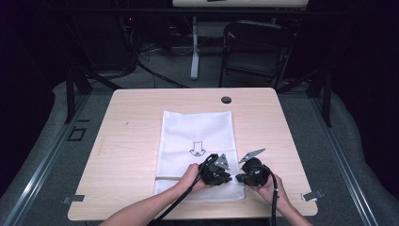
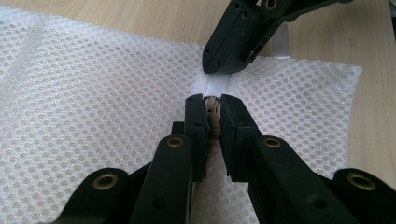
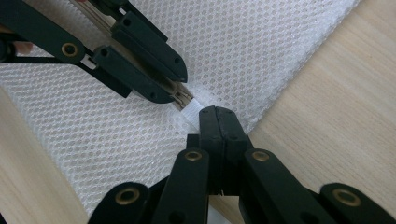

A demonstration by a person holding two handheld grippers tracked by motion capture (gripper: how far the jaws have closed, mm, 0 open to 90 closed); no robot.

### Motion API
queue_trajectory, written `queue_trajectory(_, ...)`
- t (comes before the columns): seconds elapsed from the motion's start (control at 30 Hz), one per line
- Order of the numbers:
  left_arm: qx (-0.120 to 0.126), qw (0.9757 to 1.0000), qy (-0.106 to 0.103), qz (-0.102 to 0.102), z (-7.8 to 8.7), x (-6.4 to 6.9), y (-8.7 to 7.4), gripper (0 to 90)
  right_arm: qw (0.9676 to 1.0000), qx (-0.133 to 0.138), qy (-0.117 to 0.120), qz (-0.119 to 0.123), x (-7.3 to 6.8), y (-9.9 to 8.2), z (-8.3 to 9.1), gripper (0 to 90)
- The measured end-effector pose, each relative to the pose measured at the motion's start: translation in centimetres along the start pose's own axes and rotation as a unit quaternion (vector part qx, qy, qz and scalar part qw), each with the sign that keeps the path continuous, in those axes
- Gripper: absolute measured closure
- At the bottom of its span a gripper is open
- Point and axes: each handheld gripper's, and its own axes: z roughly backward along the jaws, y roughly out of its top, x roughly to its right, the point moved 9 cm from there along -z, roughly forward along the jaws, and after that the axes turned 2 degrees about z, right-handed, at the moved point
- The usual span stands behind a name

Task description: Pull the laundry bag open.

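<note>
White mesh bag (image 1: 195, 141) lies on the table (image 1: 127, 141); my left gripper (image 2: 214, 103) pinches its zipper pull (image 2: 214, 109), right gripper (image 3: 217, 114) pinches the tape (image 3: 192, 111), which could slip if I tug hard.

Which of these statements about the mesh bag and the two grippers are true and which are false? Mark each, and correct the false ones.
1. The white mesh bag lies flat on the wooden table. True.
2. The left gripper is shut on a small beige zipper pull. True.
3. The right gripper stands wide open above the bag. False: its jaws are shut, pinching the white strip at the bag's zipper line.
4. The two grippers work at opposite ends of the bag. False: their tips nearly meet at the near end.
5. An arrow is printed on the bag. True.
</note>
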Motion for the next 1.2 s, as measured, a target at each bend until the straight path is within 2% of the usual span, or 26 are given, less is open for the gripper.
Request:
queue_trajectory(0.17, -0.008, 0.9999, 0.006, -0.005, 0.2, 0.0, -0.1, 82.5, 1.0000, -0.003, 0.002, 0.001, 0.0, -0.1, 0.0, 90.0)
queue_trajectory(0.27, -0.003, 1.0000, 0.004, -0.003, 0.1, 0.0, 0.0, 82.5, 1.0000, 0.000, 0.002, 0.002, 0.0, 0.0, 0.0, 90.0)
queue_trajectory(0.37, -0.002, 0.9999, 0.004, -0.011, 0.1, 0.1, 0.0, 82.6, 1.0000, -0.002, -0.002, 0.007, 0.1, -0.1, 0.0, 90.0)
queue_trajectory(0.4, -0.004, 0.9999, 0.006, -0.014, 0.2, 0.1, 0.0, 82.6, 1.0000, 0.003, 0.003, 0.001, 0.0, 0.0, 0.0, 90.0)
queue_trajectory(0.43, -0.007, 0.9999, 0.004, -0.013, 0.3, 0.0, -0.1, 82.6, 0.9999, 0.007, 0.009, -0.008, -0.1, 0.0, 0.0, 90.0)
queue_trajectory(0.47, -0.007, 0.9999, 0.004, -0.013, 0.3, 0.0, -0.1, 82.6, 1.0000, 0.001, 0.003, -0.001, 0.1, -0.1, 0.0, 90.0)
queue_trajectory(0.63, -0.006, 0.9999, 0.004, -0.010, 0.5, -0.1, -0.2, 82.5, 0.9999, 0.005, 0.007, -0.006, -0.1, 0.0, -0.1, 90.0)
queue_trajectory(0.7, -0.012, 0.9998, 0.006, -0.012, 0.6, -0.1, -0.3, 82.5, 1.0000, -0.001, 0.005, 0.001, 0.2, -0.1, 0.0, 90.0)
queue_trajectory(0.83, -0.009, 0.9999, -0.001, -0.007, 0.9, -0.2, -0.4, 82.5, 0.9999, 0.006, 0.009, -0.008, 0.1, 0.0, 0.0, 90.0)
queue_trajectory(1.2, -0.009, 0.9999, 0.004, -0.006, 1.5, -0.3, -0.8, 82.4, 0.9999, 0.006, 0.015, 0.003, 0.1, -0.1, 0.0, 90.0)
